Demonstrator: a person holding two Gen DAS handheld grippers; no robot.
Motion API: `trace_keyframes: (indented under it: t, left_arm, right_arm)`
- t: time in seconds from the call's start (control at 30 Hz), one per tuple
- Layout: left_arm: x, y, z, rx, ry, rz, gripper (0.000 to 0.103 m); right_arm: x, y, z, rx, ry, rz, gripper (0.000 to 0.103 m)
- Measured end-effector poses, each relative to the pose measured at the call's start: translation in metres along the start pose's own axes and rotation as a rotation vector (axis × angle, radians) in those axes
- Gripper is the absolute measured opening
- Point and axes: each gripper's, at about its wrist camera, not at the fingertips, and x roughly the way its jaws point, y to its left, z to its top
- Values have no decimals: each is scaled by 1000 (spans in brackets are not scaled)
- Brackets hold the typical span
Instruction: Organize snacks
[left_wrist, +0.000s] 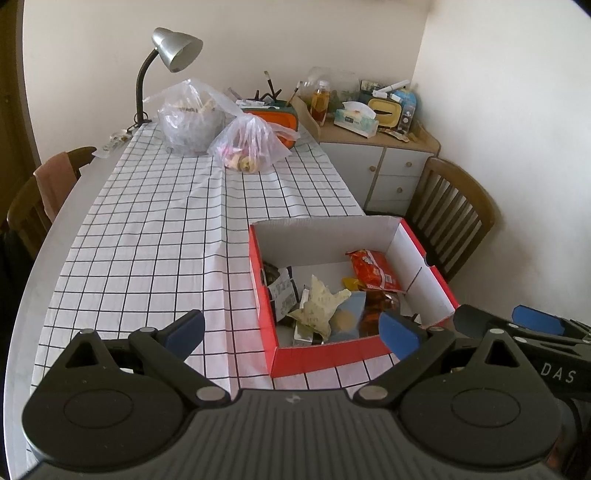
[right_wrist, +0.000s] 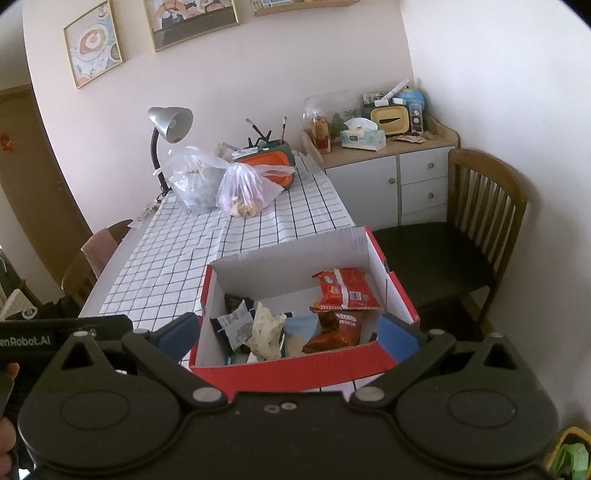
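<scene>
A red cardboard box (left_wrist: 325, 356) with white inner walls stands on the checked tablecloth near the table's front right edge; it also shows in the right wrist view (right_wrist: 295, 373). Inside lie several snacks: a red packet (left_wrist: 375, 269) leaning on the right wall, also in the right wrist view (right_wrist: 345, 290), a pale crumpled wrapper (left_wrist: 319, 304), a dark packet (left_wrist: 282, 291) and a brown-orange bag (right_wrist: 334, 328). My left gripper (left_wrist: 293, 330) is open and empty, above the box's near left corner. My right gripper (right_wrist: 290, 332) is open and empty, just before the box's near wall.
Two clear plastic bags (left_wrist: 247, 144) with food and an orange case (left_wrist: 282, 120) stand at the table's far end beside a desk lamp (left_wrist: 171, 51). A wooden chair (right_wrist: 476, 221) stands right of the table, a cabinet (left_wrist: 391, 166) behind it, another chair (left_wrist: 40, 199) at the left.
</scene>
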Motion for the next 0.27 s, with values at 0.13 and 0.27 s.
trace_keyframes:
  t: [0.13,0.27]
  left_arm:
    - [0,2,-1,-4,1,1,101]
    - [0,4,-1,-5,2,0,101]
  right_arm:
    - [0,1,-2,3,4,-4,103]
    - [1,3,-4,7,9,-4,103]
